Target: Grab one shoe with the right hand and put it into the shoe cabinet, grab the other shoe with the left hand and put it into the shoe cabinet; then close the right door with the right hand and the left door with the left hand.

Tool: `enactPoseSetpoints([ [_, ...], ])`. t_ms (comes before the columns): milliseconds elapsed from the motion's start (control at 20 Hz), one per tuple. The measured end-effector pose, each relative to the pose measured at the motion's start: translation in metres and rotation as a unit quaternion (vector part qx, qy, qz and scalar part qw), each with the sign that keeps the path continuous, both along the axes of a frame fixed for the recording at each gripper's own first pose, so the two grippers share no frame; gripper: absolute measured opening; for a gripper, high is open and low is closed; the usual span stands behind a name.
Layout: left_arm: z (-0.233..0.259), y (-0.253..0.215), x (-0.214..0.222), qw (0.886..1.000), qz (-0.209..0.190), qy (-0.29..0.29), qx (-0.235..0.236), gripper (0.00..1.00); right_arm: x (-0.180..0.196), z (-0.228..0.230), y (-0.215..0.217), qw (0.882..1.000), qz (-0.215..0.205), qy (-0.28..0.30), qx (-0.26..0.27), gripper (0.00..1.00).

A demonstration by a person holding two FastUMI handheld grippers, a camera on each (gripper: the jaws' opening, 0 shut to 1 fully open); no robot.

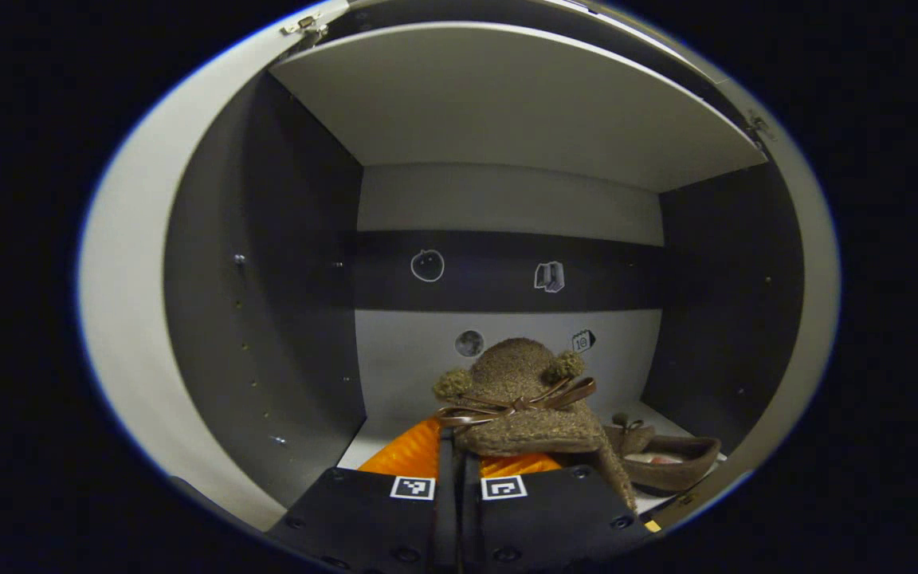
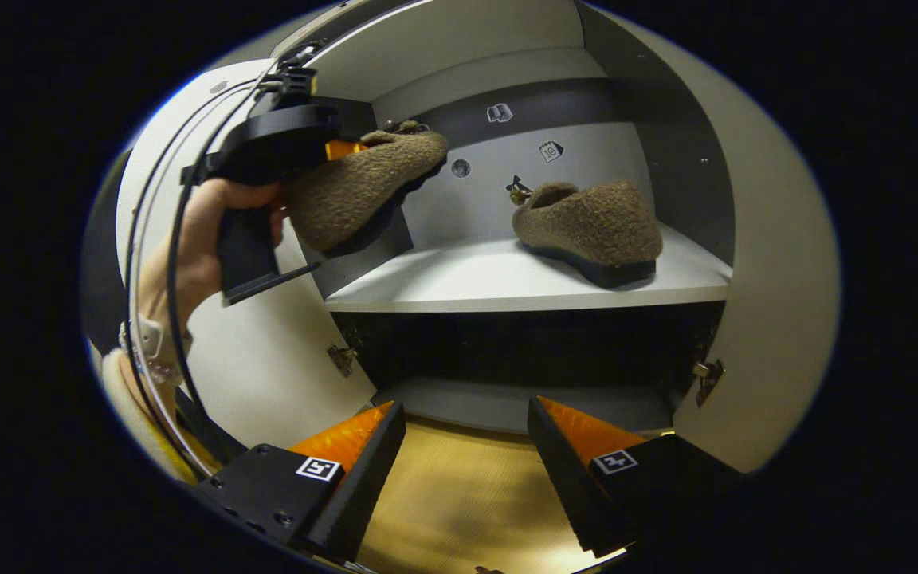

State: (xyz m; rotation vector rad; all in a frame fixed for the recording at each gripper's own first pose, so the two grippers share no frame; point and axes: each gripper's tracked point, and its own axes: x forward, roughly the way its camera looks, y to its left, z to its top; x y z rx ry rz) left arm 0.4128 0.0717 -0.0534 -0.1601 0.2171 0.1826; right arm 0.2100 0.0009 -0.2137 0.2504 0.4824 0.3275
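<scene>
A brown fuzzy shoe with a ribbon bow (image 1: pixel 527 399) hangs in my left gripper (image 1: pixel 459 466), which is shut on its heel edge inside the open shoe cabinet. From the right gripper view the same shoe (image 2: pixel 355 187) is held toe-forward above the left end of the middle shelf (image 2: pixel 507 279), a hand (image 2: pixel 204 231) holding that left gripper (image 2: pixel 339 149). The second brown shoe (image 2: pixel 590 227) rests flat on the shelf's right side, also seen low right as shoe (image 1: pixel 666 458). My right gripper (image 2: pixel 467 434) stands open outside the cabinet, below the shelf, with nothing between its fingers.
The cabinet's left door (image 2: pixel 260 367) and right door (image 2: pixel 778 319) stand open, hinges (image 2: pixel 706 375) showing. An upper shelf (image 1: pixel 507 104) roofs the compartment. A lower dark compartment (image 2: pixel 523 351) lies under the middle shelf. Wooden floor (image 2: pixel 459 494) lies beneath my right gripper.
</scene>
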Motion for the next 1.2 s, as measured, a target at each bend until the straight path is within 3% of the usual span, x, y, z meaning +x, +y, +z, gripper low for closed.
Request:
enactPoseSetpoints([
  [250, -0.058, 0.020, 0.047, 0.996, 0.012, 0.082, 0.027, 0.11, 0.012, -0.009, 0.002, 0.999, 0.034, 0.018, 0.005, 0.99],
  [500, -0.084, 0.014, 0.057, 0.994, -0.001, 0.111, 0.004, 0.19, 0.011, -0.008, 0.007, 0.998, 0.048, 0.033, 0.018, 0.98],
  [550, -0.083, 0.014, 0.057, 0.994, 0.001, 0.110, 0.006, 0.31, 0.011, -0.007, 0.007, 0.998, 0.051, 0.030, 0.016, 0.98],
  [600, -0.083, 0.015, 0.058, 0.994, 0.002, 0.113, 0.009, 0.31, 0.010, -0.006, 0.006, 0.998, 0.054, 0.027, 0.012, 0.99],
  [850, -0.086, 0.027, 0.035, 0.990, 0.028, 0.136, 0.023, 0.88, 0.001, -0.001, 0.005, 0.998, 0.061, 0.022, 0.010, 0.99],
  [900, -0.085, 0.027, 0.029, 0.990, 0.028, 0.135, 0.018, 0.88, 0.001, 0.000, 0.005, 0.998, 0.061, 0.019, 0.012, 0.99],
  [1000, -0.075, 0.029, 0.011, 0.991, 0.028, 0.129, 0.021, 1.00, 0.001, 0.004, 0.003, 0.998, 0.059, 0.008, 0.008, 0.98],
  [1200, -0.037, 0.017, -0.027, 0.995, 0.007, 0.090, 0.034, 0.96, -0.010, 0.015, 0.003, 0.998, 0.051, -0.029, -0.022, 0.99],
])
